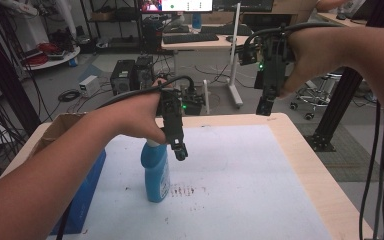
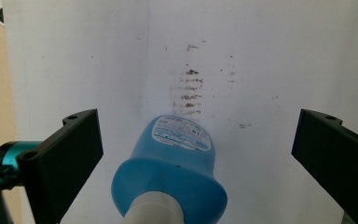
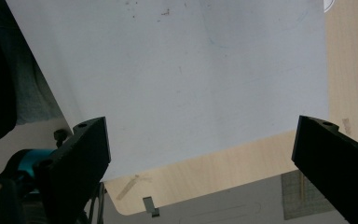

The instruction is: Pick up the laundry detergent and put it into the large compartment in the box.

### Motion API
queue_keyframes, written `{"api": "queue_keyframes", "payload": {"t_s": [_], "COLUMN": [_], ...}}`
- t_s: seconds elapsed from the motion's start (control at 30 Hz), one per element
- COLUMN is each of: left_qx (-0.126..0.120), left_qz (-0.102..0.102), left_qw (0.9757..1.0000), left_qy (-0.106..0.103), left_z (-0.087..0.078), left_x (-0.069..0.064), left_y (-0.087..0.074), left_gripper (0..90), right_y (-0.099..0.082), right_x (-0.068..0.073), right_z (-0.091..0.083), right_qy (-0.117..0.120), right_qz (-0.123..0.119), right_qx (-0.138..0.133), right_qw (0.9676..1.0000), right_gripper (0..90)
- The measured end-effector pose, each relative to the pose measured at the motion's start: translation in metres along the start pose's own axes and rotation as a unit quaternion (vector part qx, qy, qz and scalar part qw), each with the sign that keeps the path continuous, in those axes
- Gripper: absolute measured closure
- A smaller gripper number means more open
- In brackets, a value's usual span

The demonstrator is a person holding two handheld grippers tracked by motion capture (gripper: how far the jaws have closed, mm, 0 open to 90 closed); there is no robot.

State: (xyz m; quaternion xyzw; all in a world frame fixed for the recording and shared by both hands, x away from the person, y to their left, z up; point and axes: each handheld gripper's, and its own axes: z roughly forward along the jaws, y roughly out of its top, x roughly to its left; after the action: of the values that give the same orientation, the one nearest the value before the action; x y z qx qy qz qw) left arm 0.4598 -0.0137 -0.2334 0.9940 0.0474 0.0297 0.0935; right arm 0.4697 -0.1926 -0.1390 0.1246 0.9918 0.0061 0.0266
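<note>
Left gripper (image 2: 193, 154) released, jaws wide apart, hovering above blue bottle (image 2: 172, 172); bottle upright on white mat (image 2: 98, 70), between jaws, untouched. Right gripper (image 3: 200, 158) released, raised above mat's far edge.

Wide open white sheet (image 1: 240, 180) across the middle and right of the surface (image 1: 310, 165) — nothing standing there. The blue bottle (image 1: 156, 172) stands upright at centre-left, directly under the left tool (image 2: 193, 154), jaws spread wide with room either side. A blue box (image 1: 82, 200) blocks the left edge. The right tool (image 1: 265, 107) hangs above the far edge — free air below.
</note>
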Motion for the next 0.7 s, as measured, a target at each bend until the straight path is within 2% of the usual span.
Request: {"api": "queue_keyframes", "payload": {"t_s": [0.27,0.5,0.57,0.6,0.67,0.7], "left_qx": [0.001,-0.005,-0.009,-0.009,-0.009,-0.008], "left_qz": [0.0,-0.014,-0.016,-0.016,-0.021,-0.023], "left_qw": [1.0,0.9998,0.9997,0.9997,0.9996,0.9996], "left_qy": [0.0,0.011,0.015,0.015,0.017,0.017], "left_z": [0.0,-0.004,-0.008,-0.008,-0.009,-0.011], "left_x": [-0.002,-0.005,-0.007,-0.007,-0.008,-0.009], "left_y": [0.002,0.002,0.002,0.002,0.002,0.002], "left_gripper": [1.8,1.8,1.8,1.7,1.8,1.8], "right_y": [0.0,0.002,0.002,0.002,0.001,0.001], "right_x": [0.0,0.0,0.001,0.0,0.001,0.0], "right_z": [0.002,0.004,0.004,0.004,0.004,0.005], "right_qy": [0.002,-0.003,-0.002,-0.004,-0.004,-0.005], "right_qz": [-0.001,-0.007,0.003,-0.006,0.0,-0.007], "right_qx": [0.0,0.002,0.002,0.002,0.005,0.0], "right_qw": [1.0,1.0,1.0,1.0,1.0,1.0], "right_gripper": [3.4,3.4,3.4,3.4,3.4,3.4]}}
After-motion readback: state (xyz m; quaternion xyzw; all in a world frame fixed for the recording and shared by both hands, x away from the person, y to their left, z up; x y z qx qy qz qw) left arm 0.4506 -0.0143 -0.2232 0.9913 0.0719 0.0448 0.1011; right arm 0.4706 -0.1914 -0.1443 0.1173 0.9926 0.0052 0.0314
